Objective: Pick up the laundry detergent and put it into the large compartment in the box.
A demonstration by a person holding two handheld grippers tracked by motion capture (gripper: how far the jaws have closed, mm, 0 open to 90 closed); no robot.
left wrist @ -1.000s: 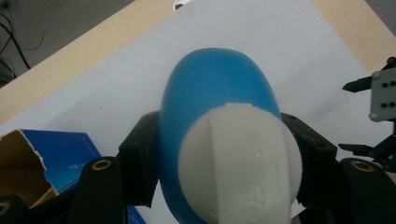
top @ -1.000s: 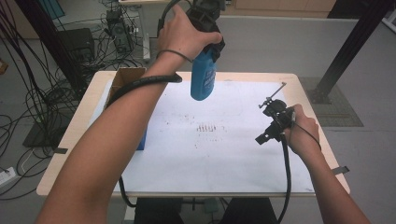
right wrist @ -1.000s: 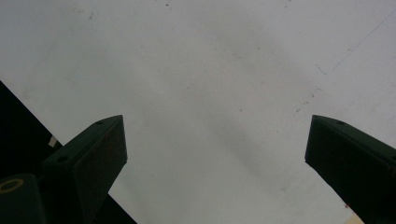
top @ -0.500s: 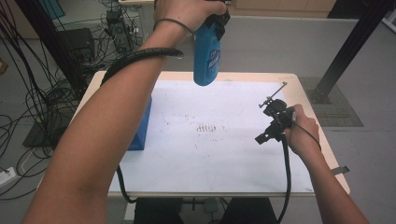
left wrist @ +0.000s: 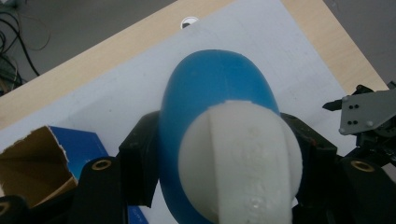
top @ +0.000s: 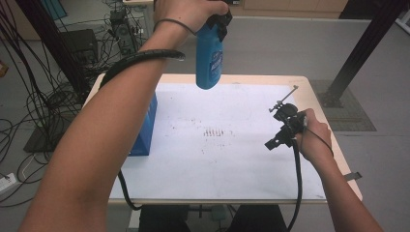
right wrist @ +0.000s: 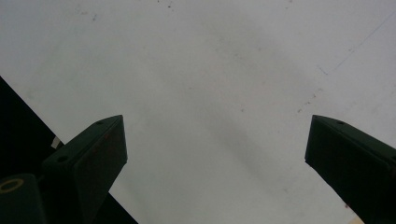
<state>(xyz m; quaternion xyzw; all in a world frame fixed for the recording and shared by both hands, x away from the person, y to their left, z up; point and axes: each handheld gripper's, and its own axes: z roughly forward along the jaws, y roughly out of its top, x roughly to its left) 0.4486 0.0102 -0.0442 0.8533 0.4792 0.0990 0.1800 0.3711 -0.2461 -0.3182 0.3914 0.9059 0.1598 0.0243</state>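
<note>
The right hand-held gripper (top: 285,126) rests low over the white sheet (top: 232,154) that covers the wooden surface (top: 333,145), its jaws spread wide with nothing between them. Farther left, an open blue cardboard box (top: 144,130) stands on the sheet. Beyond, the left hand-held gripper (top: 220,21) is raised above the far edge, clamped around a blue plastic bottle with a white cap (left wrist: 219,116).

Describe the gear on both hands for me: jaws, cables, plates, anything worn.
Both grippers are black with blocky, wedge-tipped jaws; brass-coloured screw rings show near the jaw bases. The right gripper carries a grey plate with small holes, plus a thin rod sticking out. A thick black ribbed cable runs along the left forearm, and another trails from the right gripper. Forearms are bare, no sleeves; a thin dark band circles the left wrist.
</note>
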